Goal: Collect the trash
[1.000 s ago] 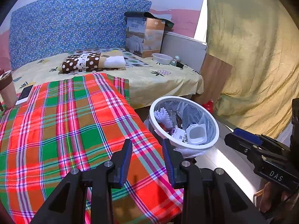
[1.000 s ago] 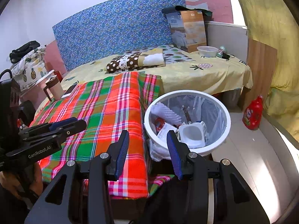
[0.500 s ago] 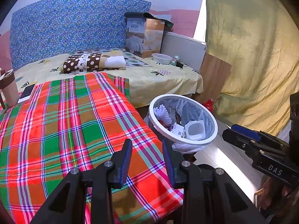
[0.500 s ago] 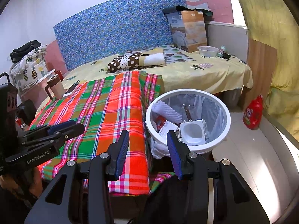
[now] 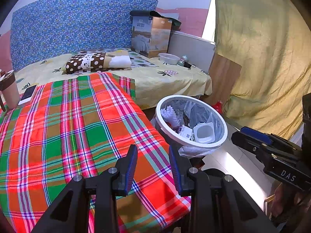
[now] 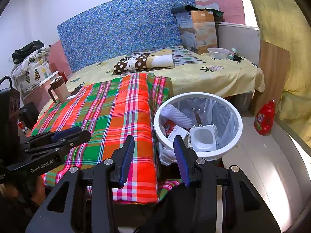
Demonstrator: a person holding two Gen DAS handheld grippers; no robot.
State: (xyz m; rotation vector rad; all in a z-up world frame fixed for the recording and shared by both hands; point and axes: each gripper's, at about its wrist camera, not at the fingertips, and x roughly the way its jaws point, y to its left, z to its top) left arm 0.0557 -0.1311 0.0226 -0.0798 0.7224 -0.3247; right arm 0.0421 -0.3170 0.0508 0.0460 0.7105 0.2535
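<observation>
Nothing moved: one trash bin point(image 6: 236, 139), two empty hand-held grippers point(image 6: 153, 155)

The blanket point(image 6: 108, 120) has red, green and orange checks, the headboard point(image 6: 124, 29) is blue with tiny dots, the sheet point(image 6: 210, 73) is pale yellow, the pillow point(image 6: 134, 64) is brown with white dots, the bin point(image 6: 198, 151) is white, and the bottle point(image 6: 265, 118) is red.

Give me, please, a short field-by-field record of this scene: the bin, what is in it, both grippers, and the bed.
bin: white trash bin with a clear liner, on the floor beside the bed
contents: white plastic tub, wrappers, white ridged piece
left gripper: open, empty
right gripper: open, empty
bed: plaid blanket, no trash visible on it
</observation>
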